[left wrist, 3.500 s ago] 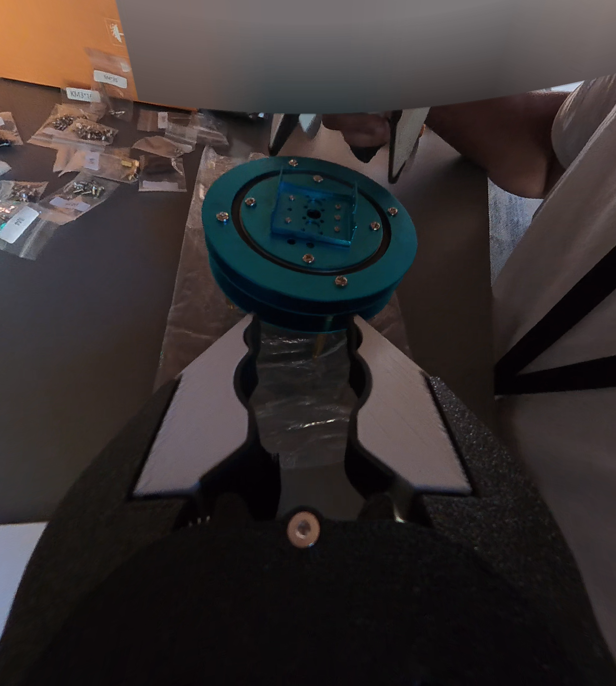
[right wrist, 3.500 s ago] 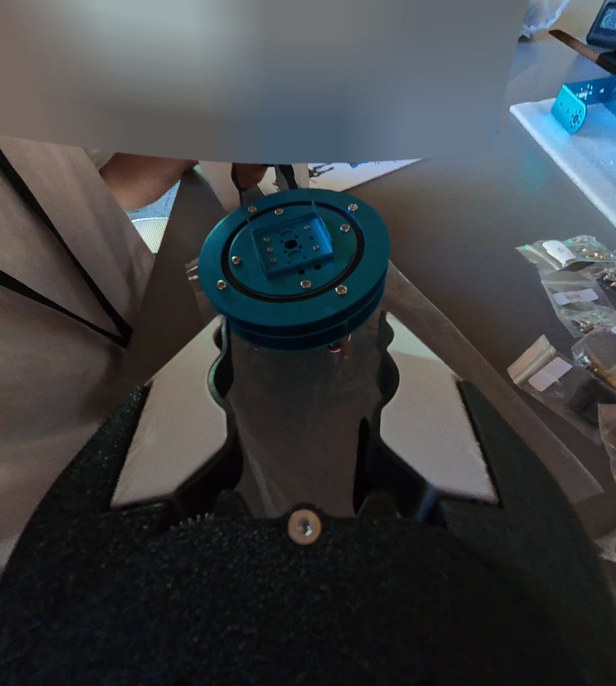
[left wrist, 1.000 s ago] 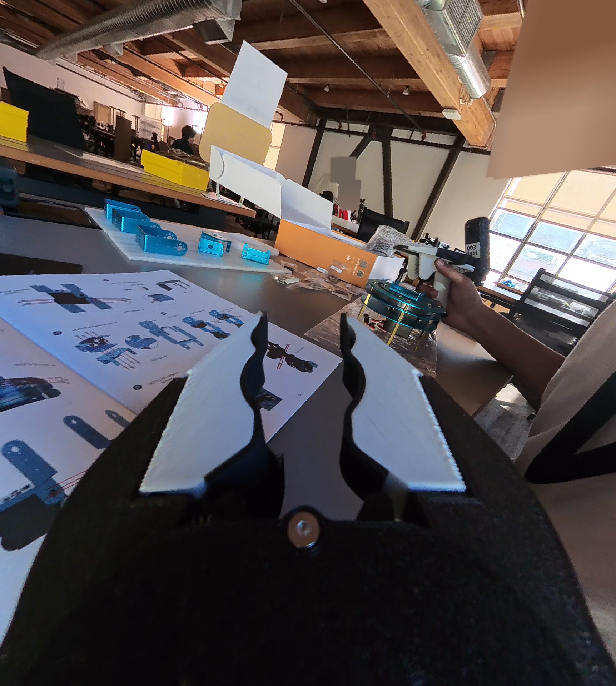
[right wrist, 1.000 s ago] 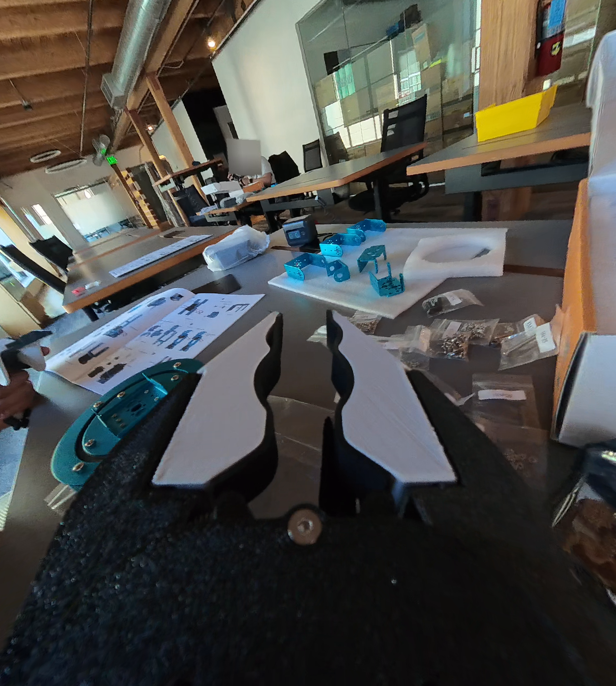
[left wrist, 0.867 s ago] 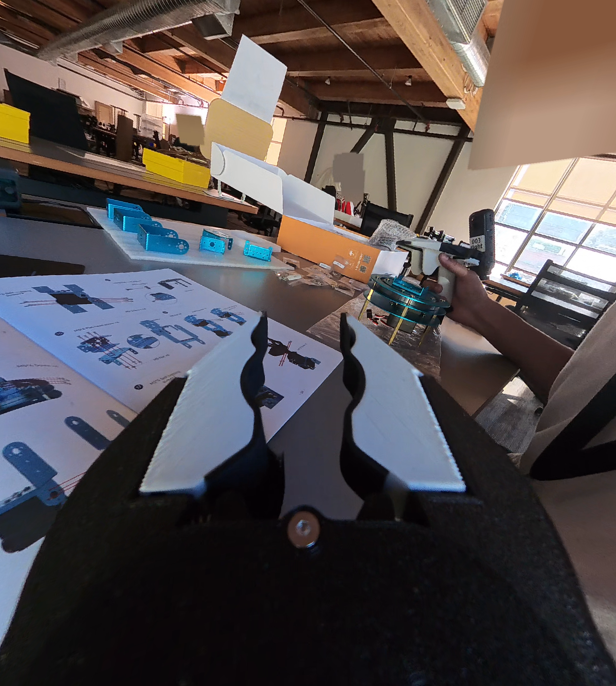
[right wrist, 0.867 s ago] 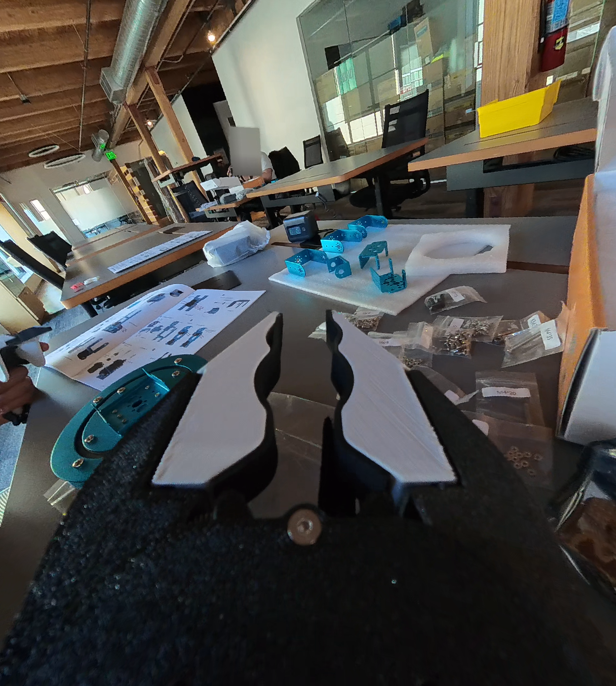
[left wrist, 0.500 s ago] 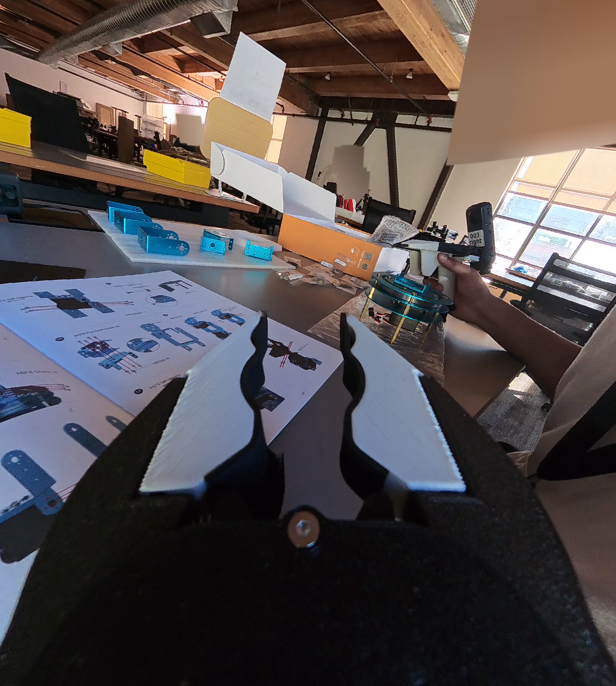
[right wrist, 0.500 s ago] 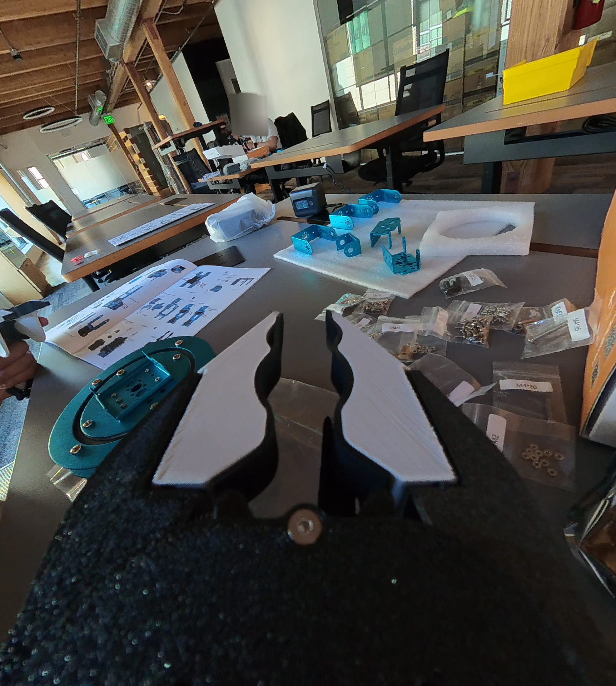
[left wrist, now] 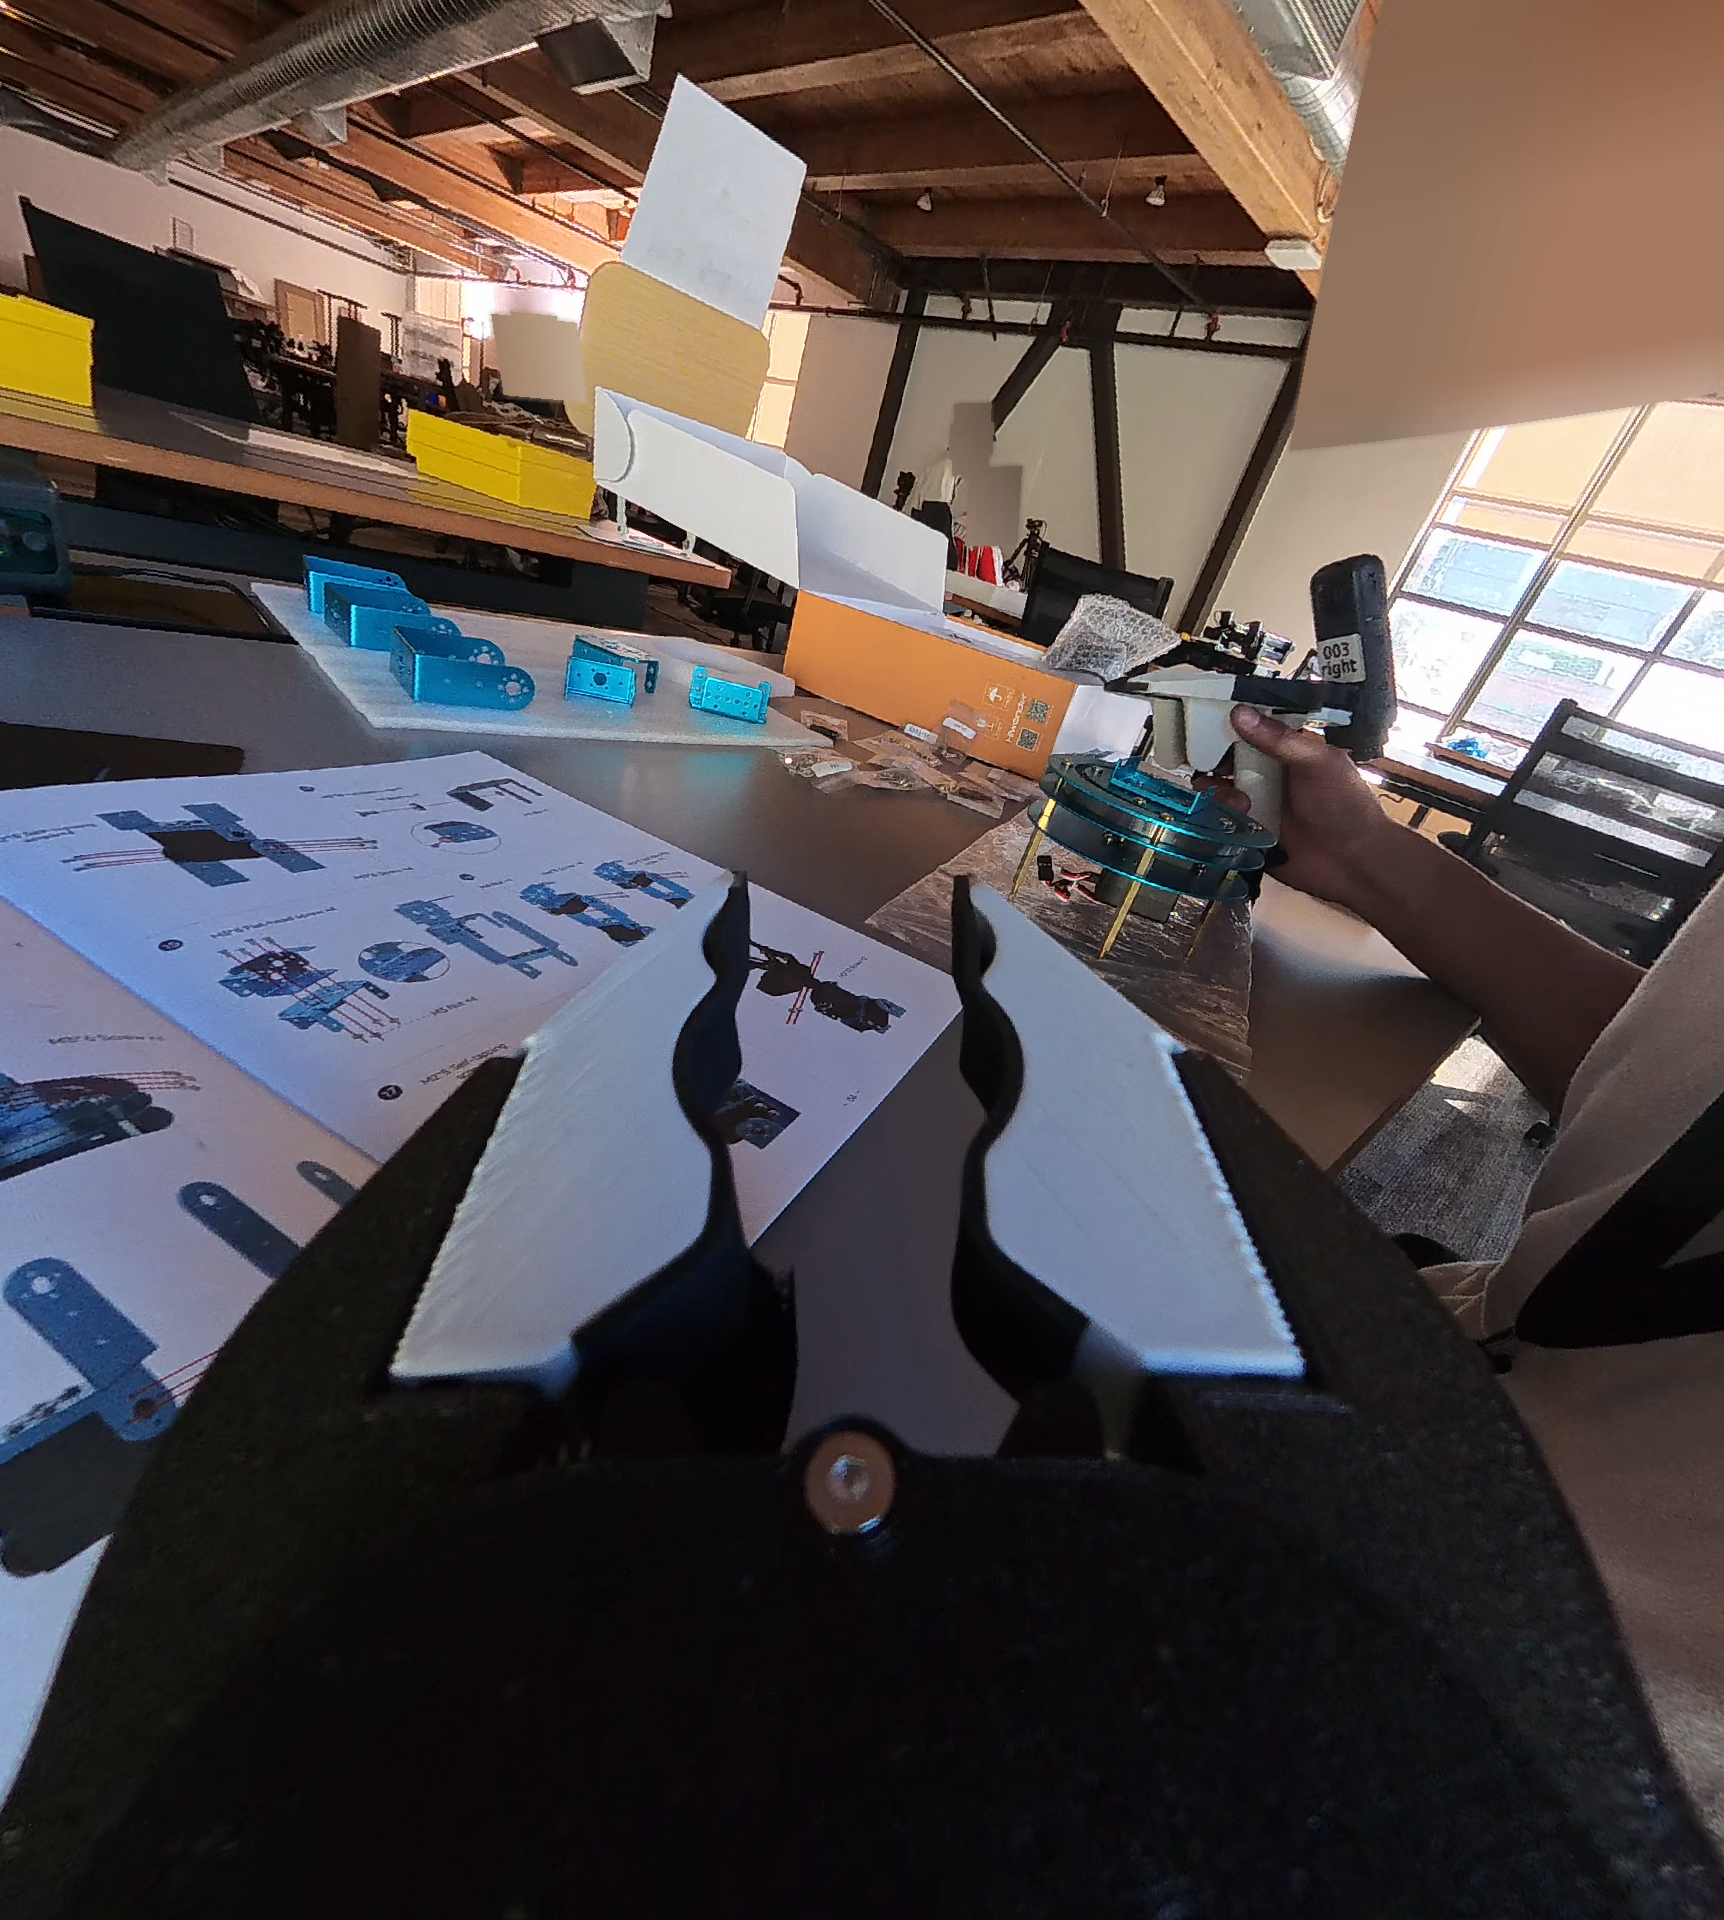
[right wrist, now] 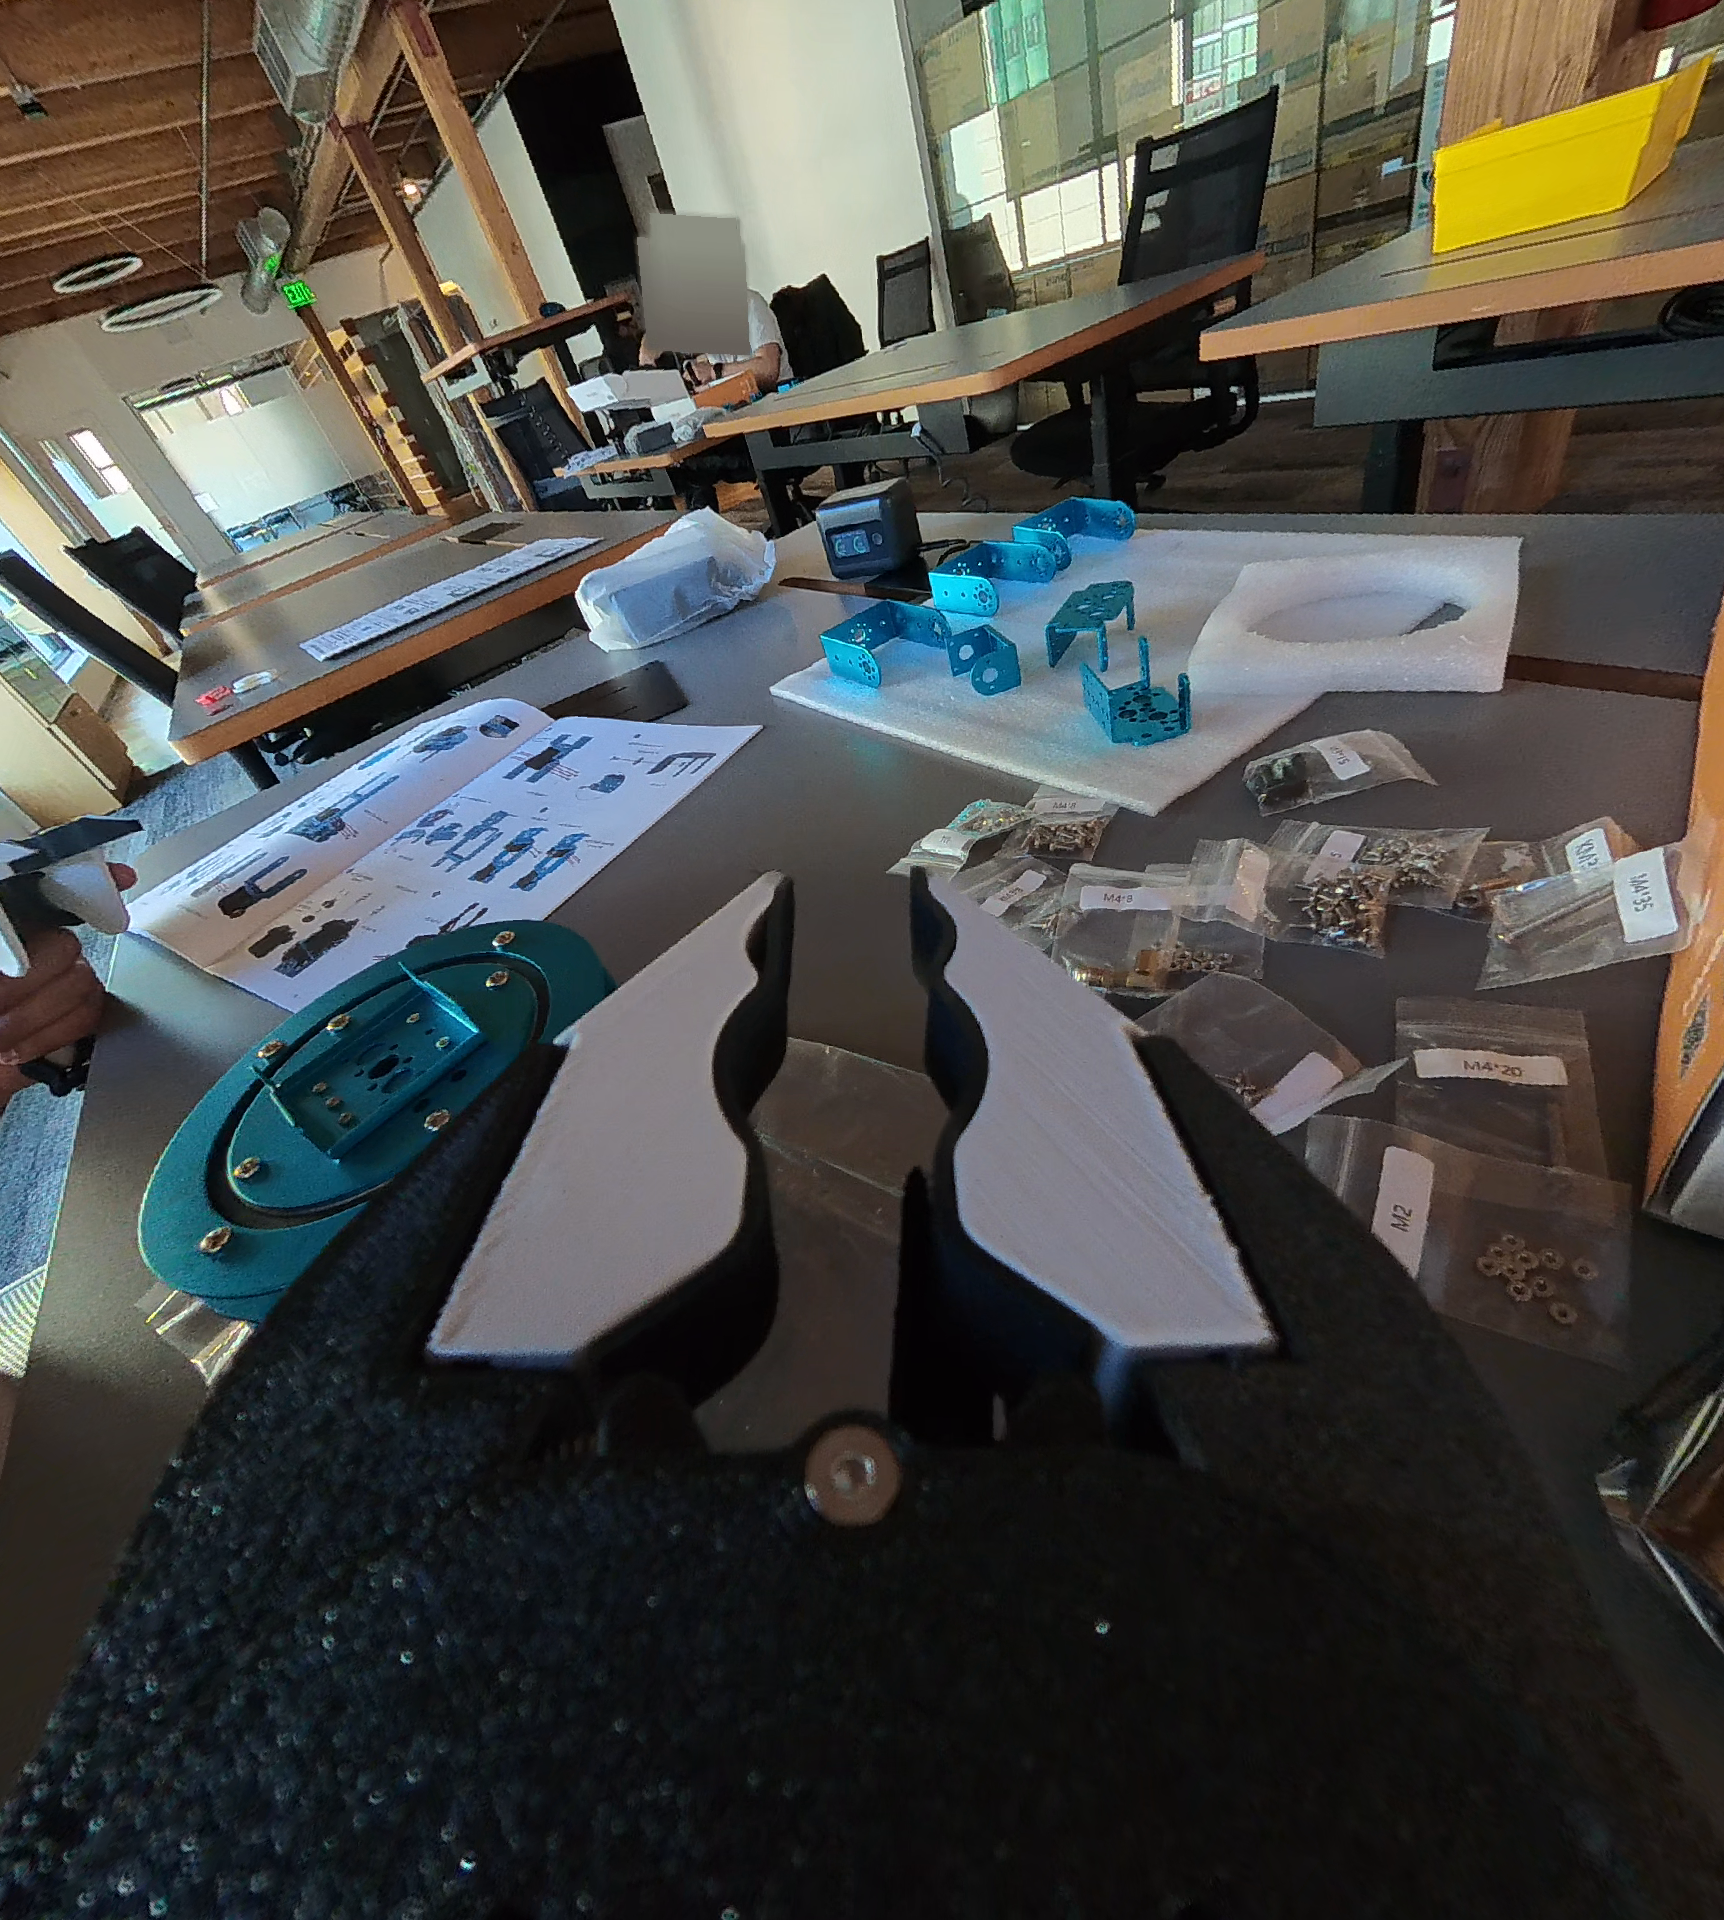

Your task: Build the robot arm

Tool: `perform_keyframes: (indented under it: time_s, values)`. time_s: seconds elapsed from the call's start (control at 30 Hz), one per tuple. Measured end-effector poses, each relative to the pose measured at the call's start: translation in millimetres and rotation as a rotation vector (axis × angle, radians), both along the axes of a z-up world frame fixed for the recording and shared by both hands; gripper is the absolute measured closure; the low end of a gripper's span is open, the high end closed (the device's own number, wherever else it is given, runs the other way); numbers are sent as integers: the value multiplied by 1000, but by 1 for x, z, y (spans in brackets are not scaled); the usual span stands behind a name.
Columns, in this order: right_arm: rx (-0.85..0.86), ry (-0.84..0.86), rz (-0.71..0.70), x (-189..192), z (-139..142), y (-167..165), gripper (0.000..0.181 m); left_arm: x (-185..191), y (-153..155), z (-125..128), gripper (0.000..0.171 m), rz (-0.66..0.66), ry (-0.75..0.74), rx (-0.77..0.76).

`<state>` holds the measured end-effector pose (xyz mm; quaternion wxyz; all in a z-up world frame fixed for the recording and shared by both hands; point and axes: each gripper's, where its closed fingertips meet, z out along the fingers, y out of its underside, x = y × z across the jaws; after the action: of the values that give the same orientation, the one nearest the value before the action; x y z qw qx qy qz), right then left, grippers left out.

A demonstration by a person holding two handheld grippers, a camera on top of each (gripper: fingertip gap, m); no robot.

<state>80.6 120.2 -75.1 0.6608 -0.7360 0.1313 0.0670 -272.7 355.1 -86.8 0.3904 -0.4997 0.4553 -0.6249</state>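
Right wrist view: bagged screws point(right wrist: 1341, 894).

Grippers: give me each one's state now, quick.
Left gripper: open, holding nothing.
Right gripper: open, holding nothing.

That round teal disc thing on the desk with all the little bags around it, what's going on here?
A person holds a two-finger tool in each hand above a grey desk; both are open and hold nothing. The left tool hovers over an open instruction booklet. The right tool hangs beside the teal round turntable base, which stands on brass legs on a clear plastic sheet, not touching it. Small bags of screws and blue metal brackets on white foam lie beyond.
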Motion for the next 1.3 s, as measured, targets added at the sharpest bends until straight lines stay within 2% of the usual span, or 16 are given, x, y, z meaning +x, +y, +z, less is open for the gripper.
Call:
perform_keyframes:
  time_s: [0.87,0.93,1.03,1.13,1.23,1.3]
  values:
    - [-10,26,11,1,-4,0,161,0,1,-2,133,10,13,-9]
    - [-9,57,49,-4,-3,2,161,3,0,-6,133,22,36,-4]
    - [-64,166,148,-22,-8,6,145,11,-4,-2,133,12,49,-68]
    - [-224,321,317,-56,-16,5,124,32,-17,11,133,-66,64,-174]
    - [-398,376,453,-81,-24,-4,120,64,-47,20,133,-223,145,-310]
    - [-533,408,499,-87,-35,-12,116,88,-80,21,131,-370,254,-367]
